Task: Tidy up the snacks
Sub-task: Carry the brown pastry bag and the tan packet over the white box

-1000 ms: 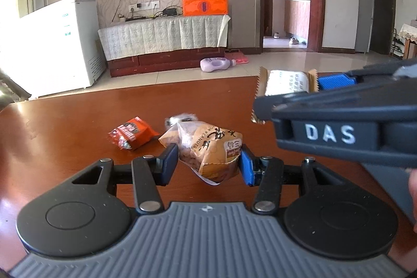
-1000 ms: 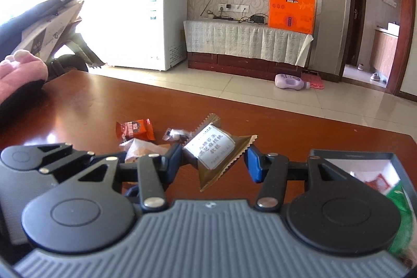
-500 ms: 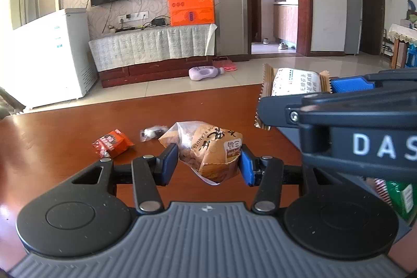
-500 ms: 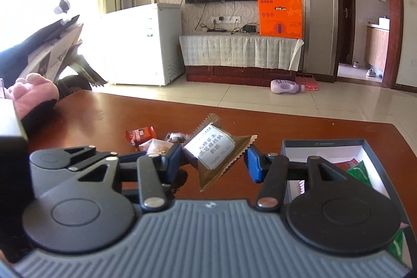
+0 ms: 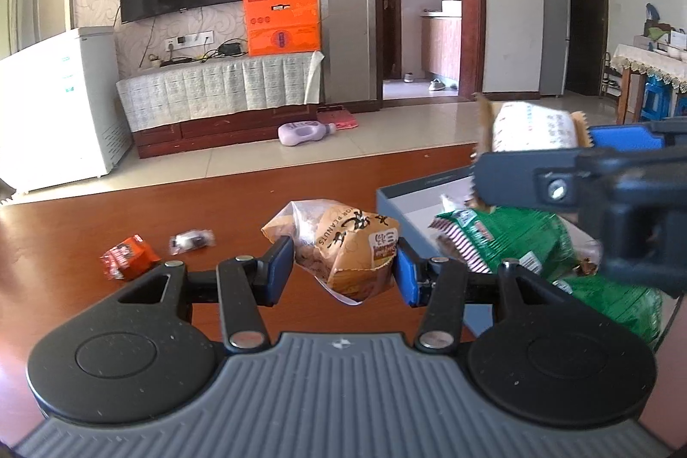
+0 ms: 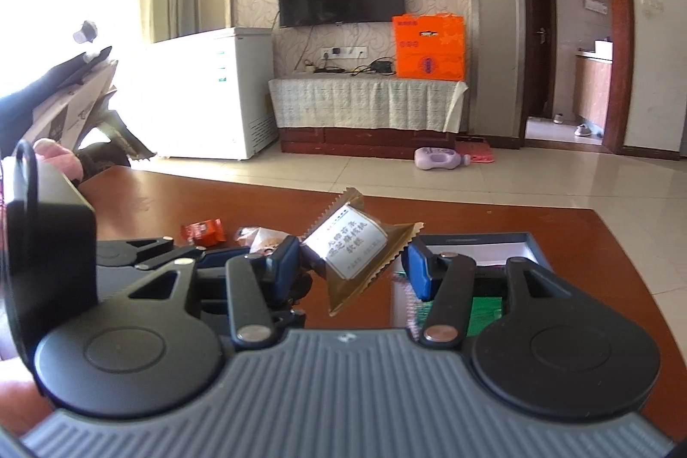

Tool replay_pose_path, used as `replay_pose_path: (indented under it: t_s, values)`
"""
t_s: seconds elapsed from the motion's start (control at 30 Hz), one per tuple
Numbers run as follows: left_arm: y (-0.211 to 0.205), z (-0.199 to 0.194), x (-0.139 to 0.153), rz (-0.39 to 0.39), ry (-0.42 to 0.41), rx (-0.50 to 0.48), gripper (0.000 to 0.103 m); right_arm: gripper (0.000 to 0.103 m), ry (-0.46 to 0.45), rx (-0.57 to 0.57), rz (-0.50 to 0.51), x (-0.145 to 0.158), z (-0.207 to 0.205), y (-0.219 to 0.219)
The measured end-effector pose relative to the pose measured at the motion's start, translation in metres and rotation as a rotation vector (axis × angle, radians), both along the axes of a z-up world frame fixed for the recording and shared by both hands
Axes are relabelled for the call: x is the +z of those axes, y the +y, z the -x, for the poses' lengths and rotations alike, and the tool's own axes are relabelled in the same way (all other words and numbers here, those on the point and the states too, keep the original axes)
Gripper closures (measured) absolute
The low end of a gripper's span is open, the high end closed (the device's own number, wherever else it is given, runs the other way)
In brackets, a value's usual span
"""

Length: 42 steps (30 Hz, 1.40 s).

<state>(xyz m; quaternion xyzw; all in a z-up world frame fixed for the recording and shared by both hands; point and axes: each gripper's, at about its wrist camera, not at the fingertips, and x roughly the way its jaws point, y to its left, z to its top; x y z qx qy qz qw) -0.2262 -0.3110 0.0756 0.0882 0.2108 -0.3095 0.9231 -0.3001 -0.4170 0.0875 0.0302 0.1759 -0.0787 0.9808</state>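
Clearly mid-carry on the left wrist view: left gripper [image 5: 343,269] pinching a crinkled tan peanut packet [image 5: 348,247] above the brown wooden surface [image 5: 206,217], beside the grey open box [image 5: 412,196]. Right wrist view: right gripper [image 6: 352,265] clamping a gold-edged white-labelled wrapped snack [image 6: 354,247] near that box [image 6: 472,239]. Next, probably lowering over the box and releasing.

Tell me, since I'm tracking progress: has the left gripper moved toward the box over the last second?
Yes. The left gripper, holding the peanut bag, has swung right: the box now shows beside it, and the red snack has slid left.
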Motion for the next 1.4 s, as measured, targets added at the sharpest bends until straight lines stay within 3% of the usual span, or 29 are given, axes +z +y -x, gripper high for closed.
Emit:
replay_pose_path:
  t_s: [0.7,1.13,1.4]
  values:
    - [-0.032,-0.005,0.003,0.057,0.037,-0.019,0.047,0.048,-0.011,-0.095,0.023,0.003,0.042,-0.045]
    - [-0.061,-0.012,0.006,0.057,0.025,-0.072,0.047,0.048,0.024,-0.094,0.003,-0.004,0.038,-0.058]
    - [-0.088,-0.025,0.003,0.069,0.063,-0.094,0.047,0.048,0.042,-0.091,-0.009,-0.006,0.029,-0.069]
